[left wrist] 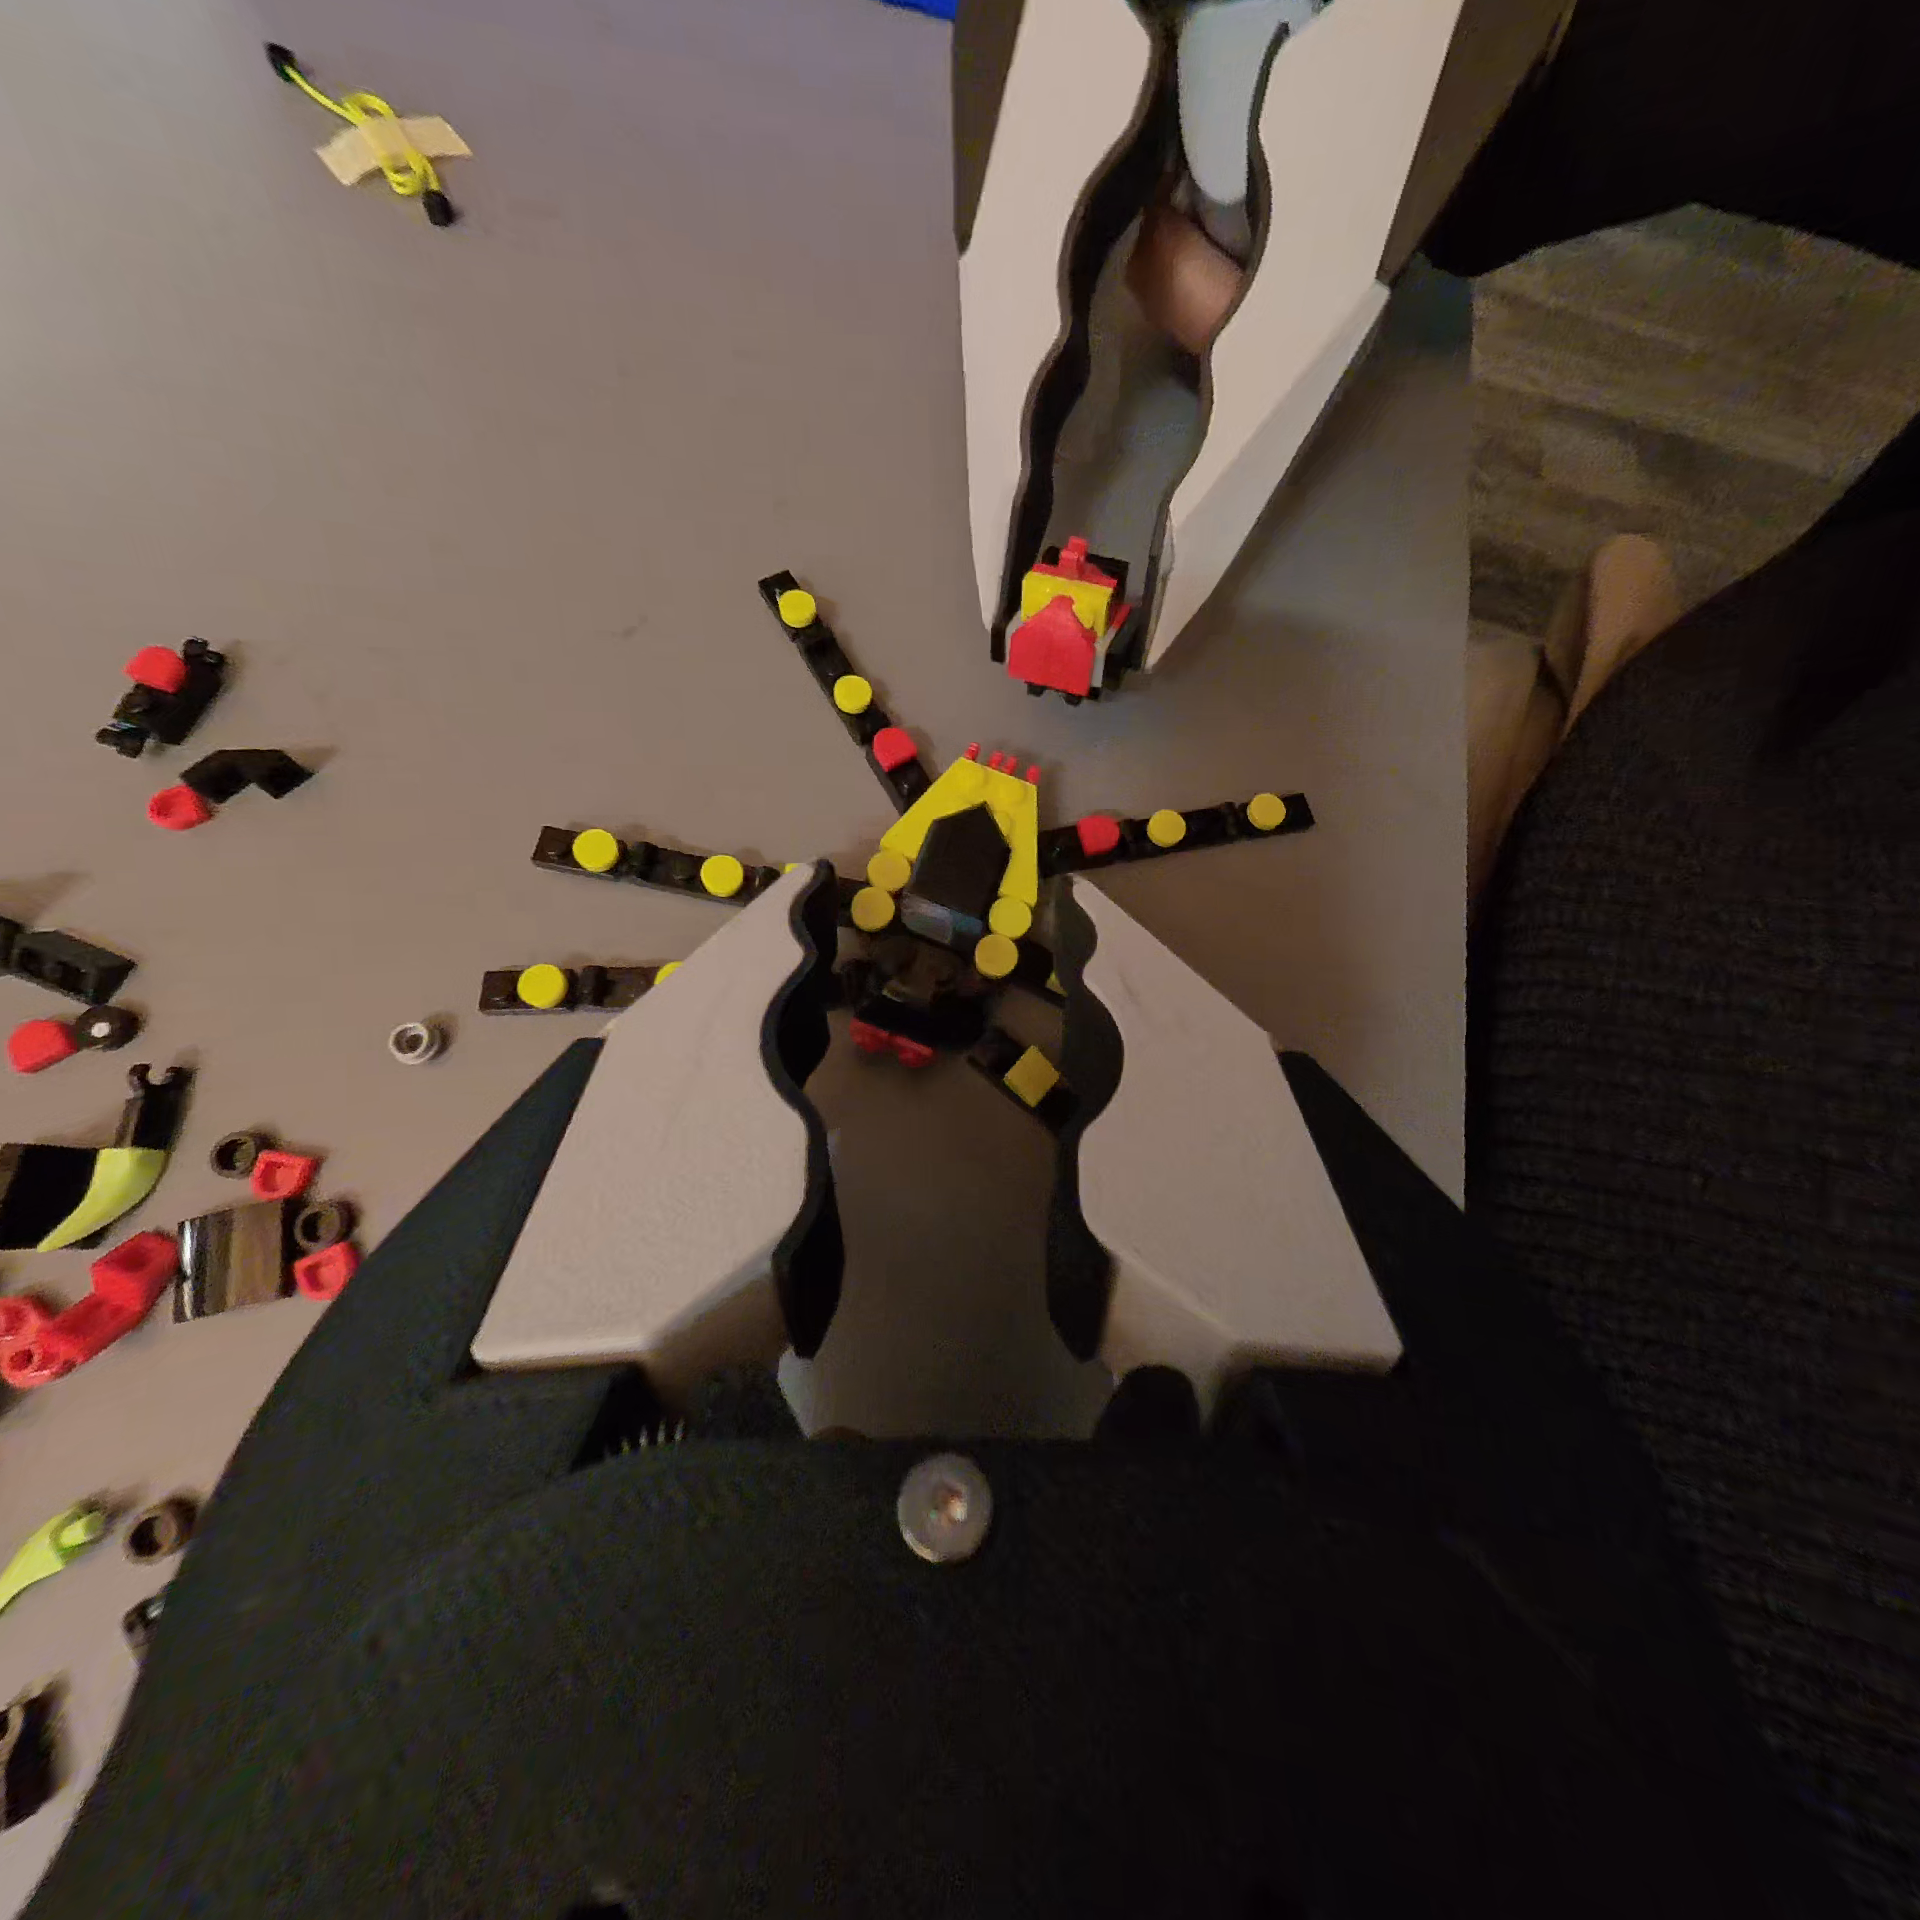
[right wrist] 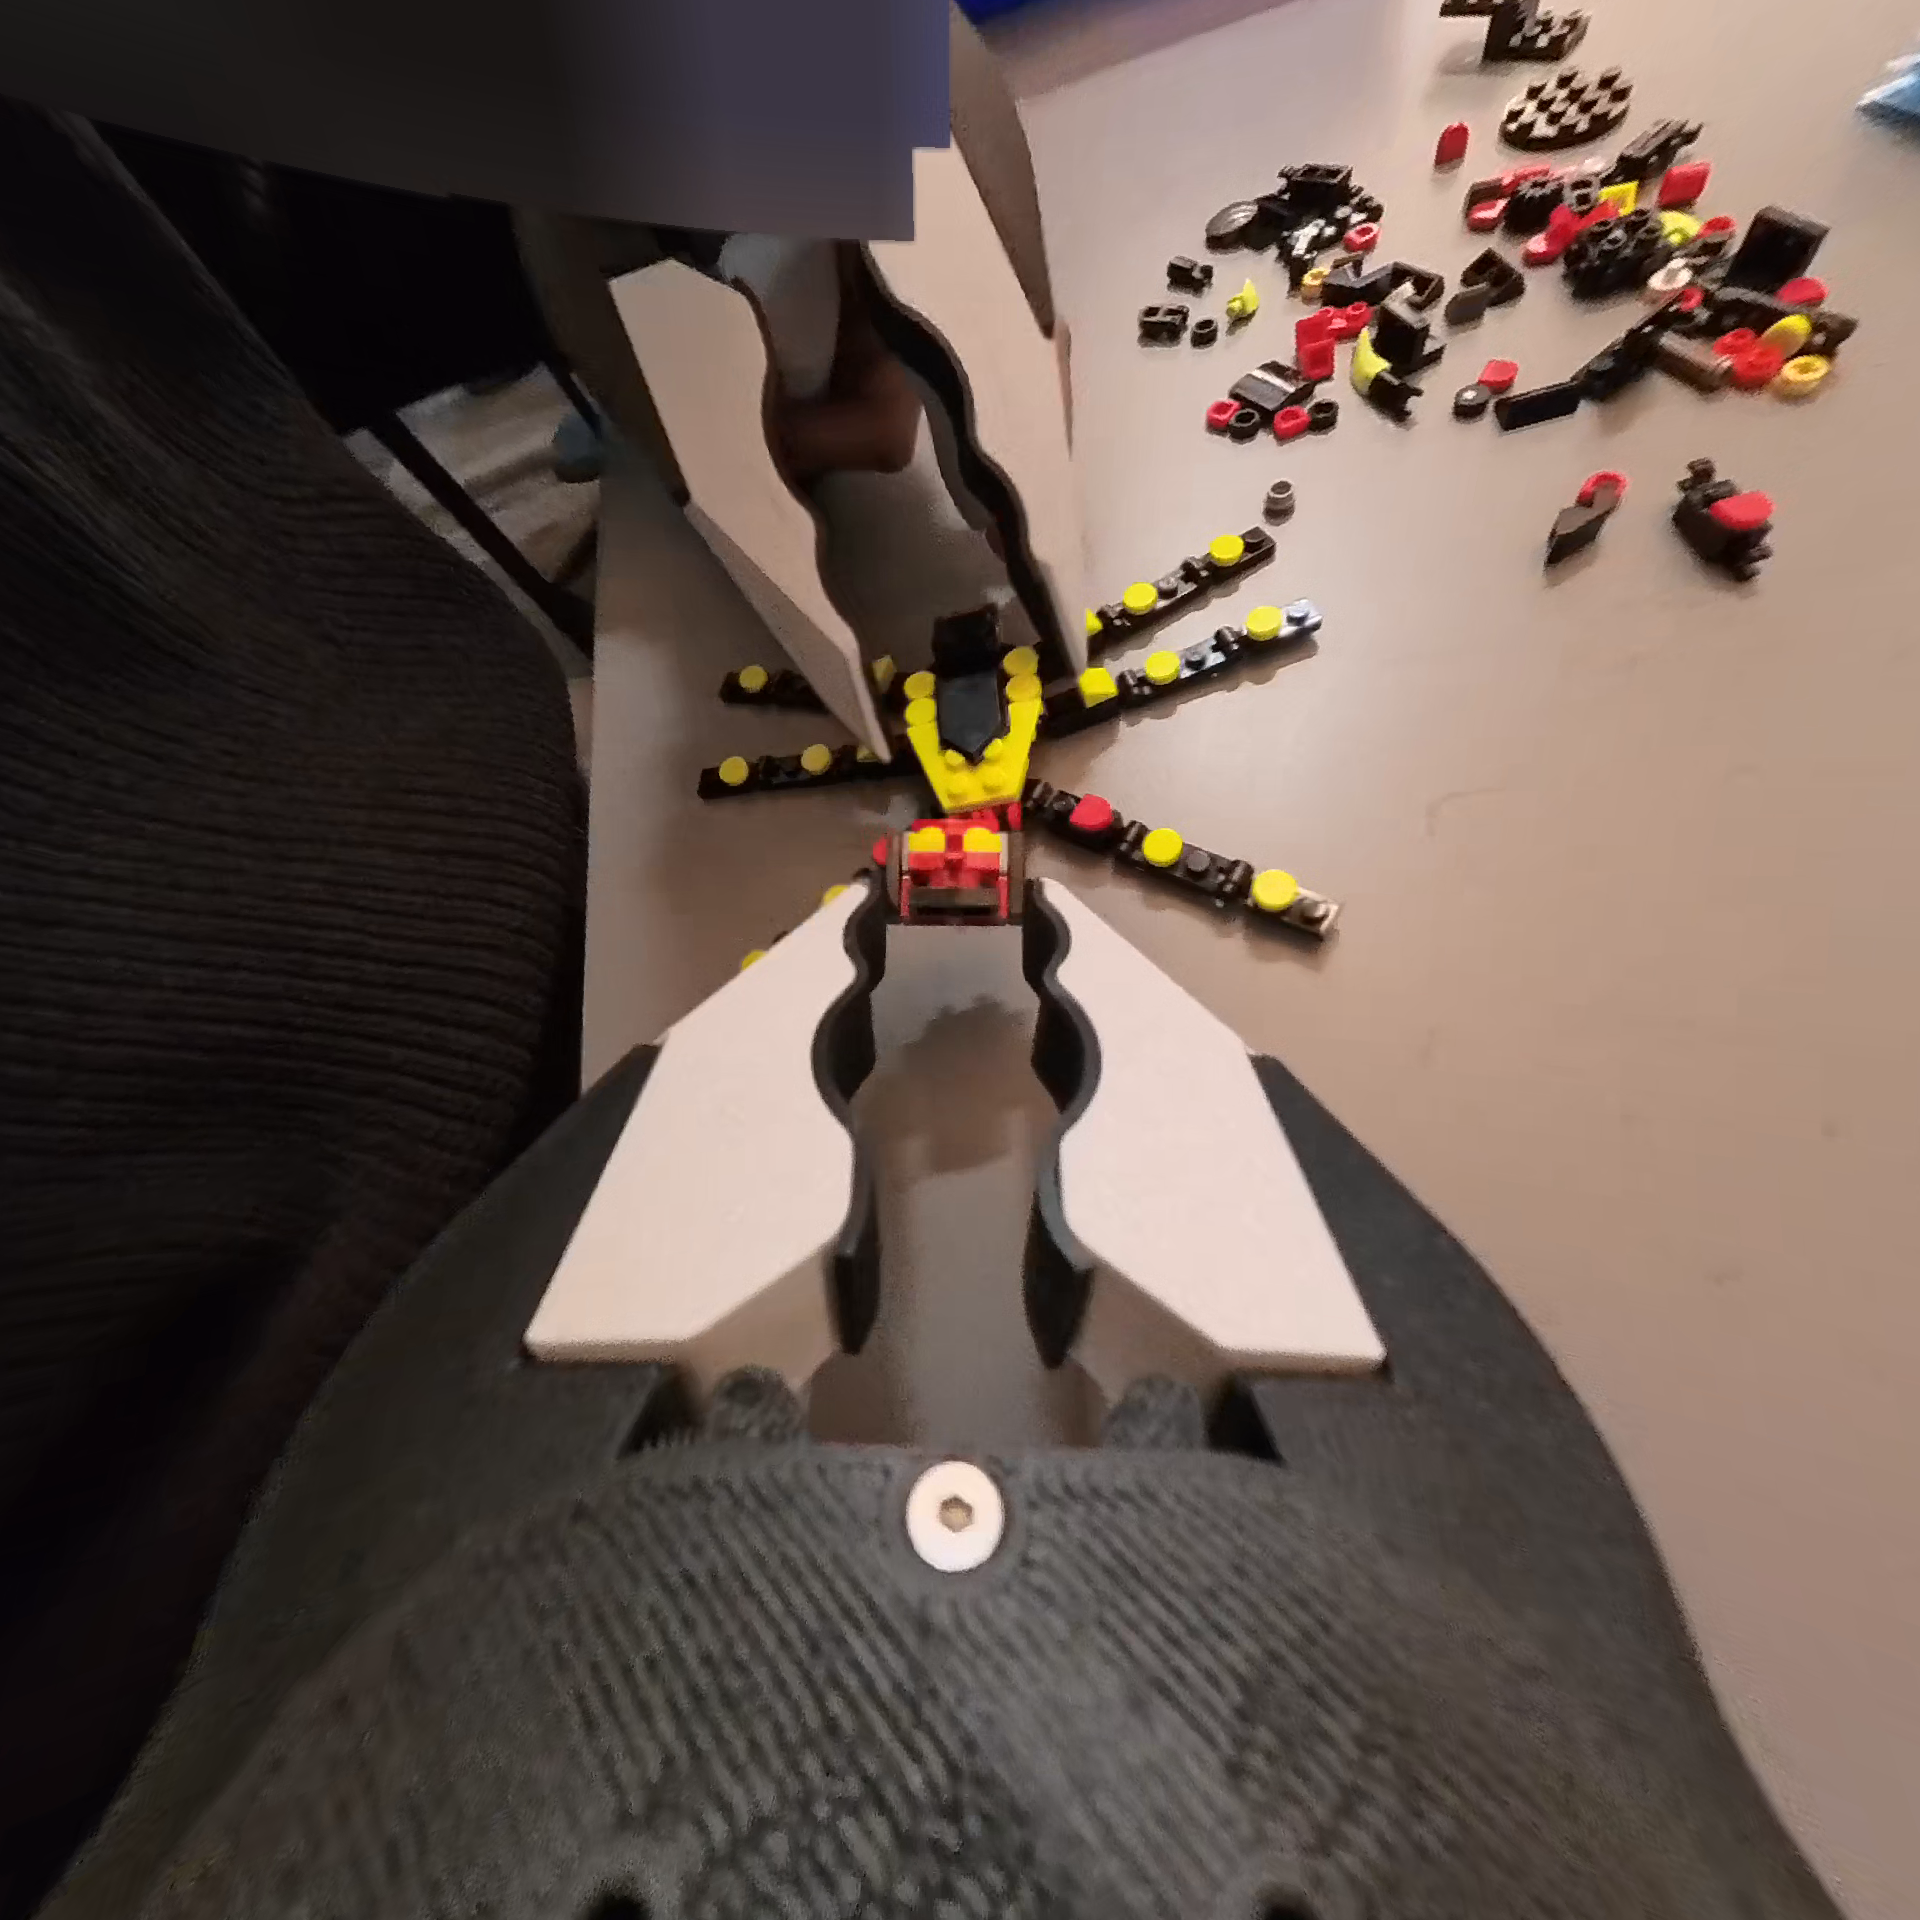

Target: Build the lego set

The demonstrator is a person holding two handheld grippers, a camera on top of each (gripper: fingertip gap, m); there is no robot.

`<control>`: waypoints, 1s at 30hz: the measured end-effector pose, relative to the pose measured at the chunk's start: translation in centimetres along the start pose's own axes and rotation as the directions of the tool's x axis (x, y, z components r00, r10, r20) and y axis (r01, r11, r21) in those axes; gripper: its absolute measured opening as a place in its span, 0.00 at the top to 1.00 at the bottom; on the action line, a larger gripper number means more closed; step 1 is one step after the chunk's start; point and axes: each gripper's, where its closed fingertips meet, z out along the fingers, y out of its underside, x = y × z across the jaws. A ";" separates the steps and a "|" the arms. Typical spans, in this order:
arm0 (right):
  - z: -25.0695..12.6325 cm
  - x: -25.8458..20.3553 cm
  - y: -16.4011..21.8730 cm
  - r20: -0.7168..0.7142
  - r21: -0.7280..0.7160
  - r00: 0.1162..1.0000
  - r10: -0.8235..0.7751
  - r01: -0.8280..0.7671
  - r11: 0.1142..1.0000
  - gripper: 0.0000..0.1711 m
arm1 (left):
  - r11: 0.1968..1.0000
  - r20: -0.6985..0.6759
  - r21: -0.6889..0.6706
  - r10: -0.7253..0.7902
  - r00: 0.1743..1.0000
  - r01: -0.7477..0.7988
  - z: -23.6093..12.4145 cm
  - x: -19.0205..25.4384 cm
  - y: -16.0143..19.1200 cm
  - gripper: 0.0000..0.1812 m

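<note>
A spider-like lego model (left wrist: pixel 961 852) lies on the grey table, with a yellow and black body and black legs (left wrist: pixel 644 857) carrying yellow studs. My left gripper (left wrist: pixel 945 904) is shut on the body, a finger on each side. It also shows in the right wrist view (right wrist: pixel 977 707) over the model (right wrist: pixel 971 769). My right gripper (right wrist: pixel 954 896) is shut on a small red and yellow sub-assembly (right wrist: pixel 951 868). It holds the piece just in front of the model's yellow front end, a short gap away. That gripper (left wrist: pixel 1081 644) and the piece (left wrist: pixel 1060 639) also show in the left wrist view.
Loose red, black and yellow pieces lie scattered on the table (left wrist: pixel 156 1247) and in a pile (right wrist: pixel 1558 291). A small grey round piece (left wrist: pixel 419 1039) lies near the legs. A taped yellow cord (left wrist: pixel 390 145) lies farther off. The table edge (left wrist: pixel 1465 727) and a person's dark clothing (left wrist: pixel 1714 1143) are close by. One gripper's finger ends stand about 5 centimeters off the other's.
</note>
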 end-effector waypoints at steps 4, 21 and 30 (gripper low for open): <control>0.2 0.4 0.0 -0.004 -0.009 1.000 0.009 -0.009 1.000 0.85 | 0.999 -0.032 -0.015 -0.030 0.999 0.030 0.2 0.3 0.2 0.78; 1.2 0.5 0.1 -0.053 -0.063 0.987 -0.154 0.151 0.987 0.85 | 0.999 -0.012 -0.036 -0.033 0.999 0.032 0.3 0.0 0.3 0.81; 1.4 0.4 0.1 -0.061 -0.071 0.980 -0.189 0.185 0.980 0.85 | 0.998 -0.019 -0.047 -0.044 0.999 0.043 0.4 0.1 0.3 0.81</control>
